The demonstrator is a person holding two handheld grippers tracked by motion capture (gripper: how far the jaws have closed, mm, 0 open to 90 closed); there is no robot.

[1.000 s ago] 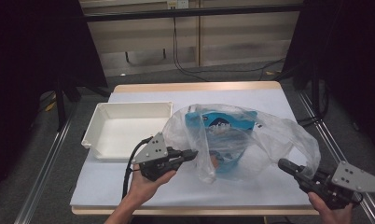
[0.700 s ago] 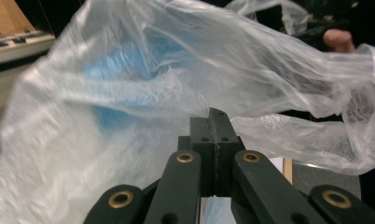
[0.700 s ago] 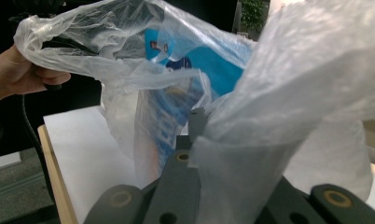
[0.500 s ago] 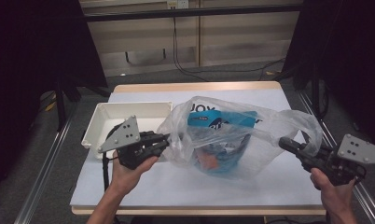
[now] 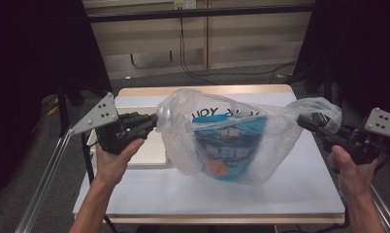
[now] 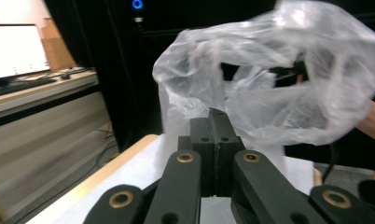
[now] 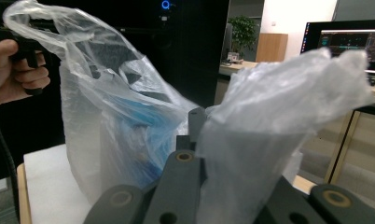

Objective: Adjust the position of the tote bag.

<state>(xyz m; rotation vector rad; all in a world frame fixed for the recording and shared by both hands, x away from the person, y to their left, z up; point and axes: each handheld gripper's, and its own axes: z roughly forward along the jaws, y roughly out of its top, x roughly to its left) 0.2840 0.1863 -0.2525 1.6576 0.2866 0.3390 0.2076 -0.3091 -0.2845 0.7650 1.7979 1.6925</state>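
With both grippers, left and right, clamped on its handles above the table, the plastic bag looks soft and slippery, sagging under the snack packet.

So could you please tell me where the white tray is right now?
In the high view, the white tray lies at the table's left, just behind the left tongs and beside the lifted plastic bag.

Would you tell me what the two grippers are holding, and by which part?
Both hold the clear plastic bag: the left gripper pinches its left handle, the right gripper its right handle.
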